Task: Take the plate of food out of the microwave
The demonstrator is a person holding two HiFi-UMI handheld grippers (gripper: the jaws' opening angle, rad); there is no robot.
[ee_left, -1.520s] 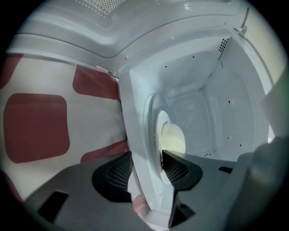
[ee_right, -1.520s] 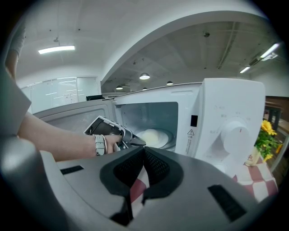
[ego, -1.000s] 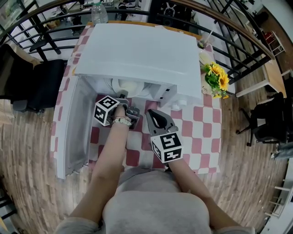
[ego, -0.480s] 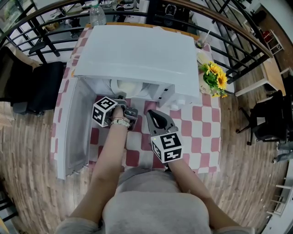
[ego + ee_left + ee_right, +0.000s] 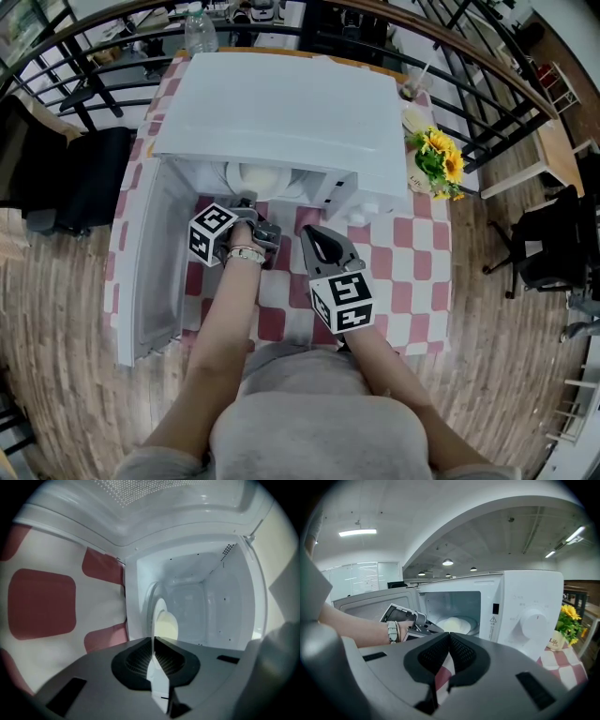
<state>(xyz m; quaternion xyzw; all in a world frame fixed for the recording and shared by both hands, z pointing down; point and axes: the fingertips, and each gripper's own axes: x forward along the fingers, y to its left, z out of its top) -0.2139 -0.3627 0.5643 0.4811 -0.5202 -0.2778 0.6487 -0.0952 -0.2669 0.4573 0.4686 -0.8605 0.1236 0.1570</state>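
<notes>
A white microwave (image 5: pixel 281 112) stands on the checked table with its door (image 5: pixel 150 262) swung open to the left. Inside lies a white plate (image 5: pixel 267 178) with a pale mound of food. My left gripper (image 5: pixel 251 204) reaches into the opening. In the left gripper view its jaws are closing, and the plate's thin rim (image 5: pixel 159 681) is pinched between the pads (image 5: pixel 180 658). The food (image 5: pixel 165 626) shows just beyond them. My right gripper (image 5: pixel 309 232) hovers in front of the microwave, shut and holding nothing. Its view shows the plate (image 5: pixel 454 624) and my left gripper (image 5: pixel 423 626).
Yellow flowers in a pot (image 5: pixel 441 164) stand right of the microwave, next to a cup with a straw (image 5: pixel 412 89). A water bottle (image 5: pixel 200 28) is behind it. The red-and-white checked cloth (image 5: pixel 403 272) covers the table. A black chair (image 5: pixel 84 169) and a railing (image 5: pixel 487 84) surround it.
The left gripper's marker cube has shifted a little left and toward me. The right gripper has stayed where it was.
</notes>
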